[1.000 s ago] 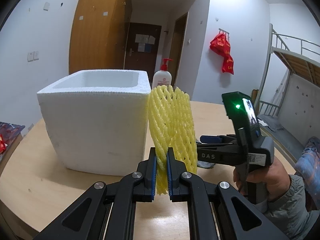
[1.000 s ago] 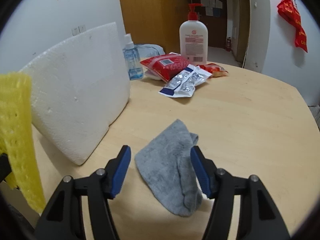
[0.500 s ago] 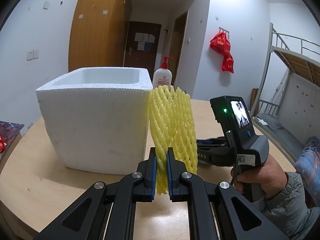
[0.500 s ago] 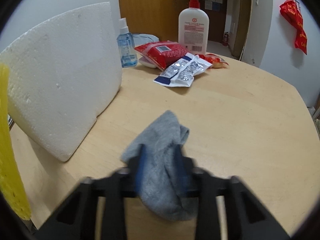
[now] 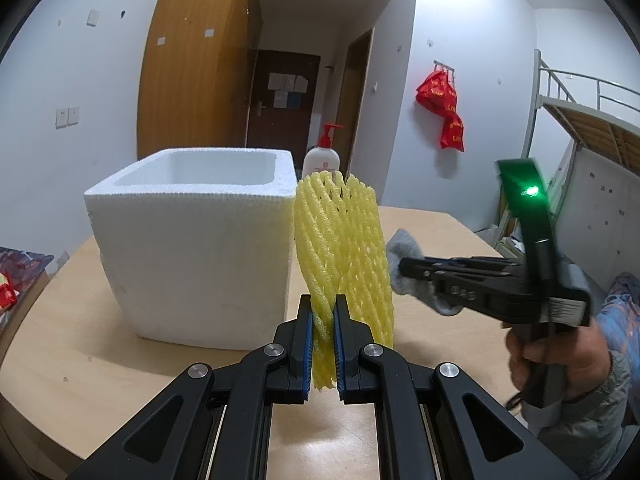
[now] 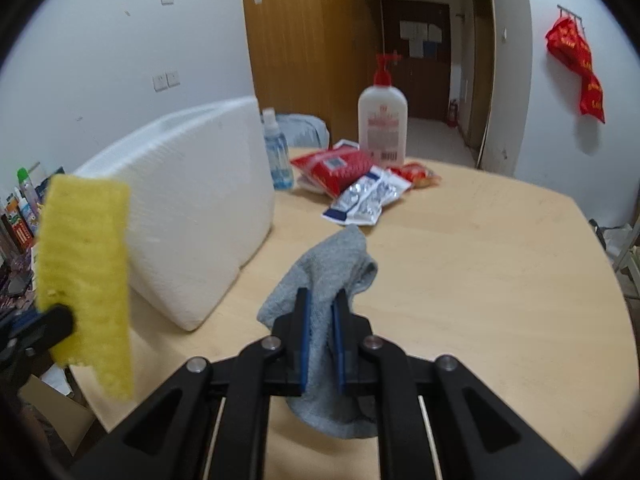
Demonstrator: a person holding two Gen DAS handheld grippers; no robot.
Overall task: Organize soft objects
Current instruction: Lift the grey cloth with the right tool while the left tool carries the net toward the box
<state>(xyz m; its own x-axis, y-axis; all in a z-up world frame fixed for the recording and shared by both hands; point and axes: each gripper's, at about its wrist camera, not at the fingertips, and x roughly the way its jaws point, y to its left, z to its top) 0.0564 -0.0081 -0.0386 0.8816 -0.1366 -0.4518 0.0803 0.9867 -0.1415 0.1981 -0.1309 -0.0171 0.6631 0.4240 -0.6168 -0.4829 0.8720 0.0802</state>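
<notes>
Left wrist view. My left gripper [image 5: 322, 344] points level across the wooden table [image 5: 80, 360], its blue-padded jaws pressed onto the lower edge of the yellow foam net sleeve [image 5: 342, 256], which stands upright from the grip. The sleeve rises just right of the white foam box [image 5: 196, 256], an open-topped box resting on the table; whether sleeve and box touch cannot be judged. At right, my right hand [image 5: 560, 360] holds the right gripper [image 5: 404, 268] side-on above the table, tips aimed left toward the sleeve, with the grey sock [image 5: 404, 264] clamped at its tip. The sleeve covers the near left part of the sock, and the gripper body covers its middle. Only the top of the pump bottle [image 5: 322, 156] shows behind the box and sleeve.

Right wrist view. My right gripper [image 6: 320, 336] is raised over the table [image 6: 500, 280], jaws closed tight on the grey sock [image 6: 320, 280]; the fabric bunches upward beyond the pads and hangs in a fold below them, its lowest part covered by the gripper frame. The yellow sleeve [image 6: 86, 264] appears at far left, blurred, its mesh not resolved, held by the dark tip of the left gripper [image 6: 52, 324], which the frame edge cuts off. The foam box [image 6: 192, 216] stands behind it. Far across the table lie a pump bottle [image 6: 382, 120], a small blue spray bottle [image 6: 278, 152], a red packet [image 6: 336, 164] and silver packets [image 6: 366, 198]
</notes>
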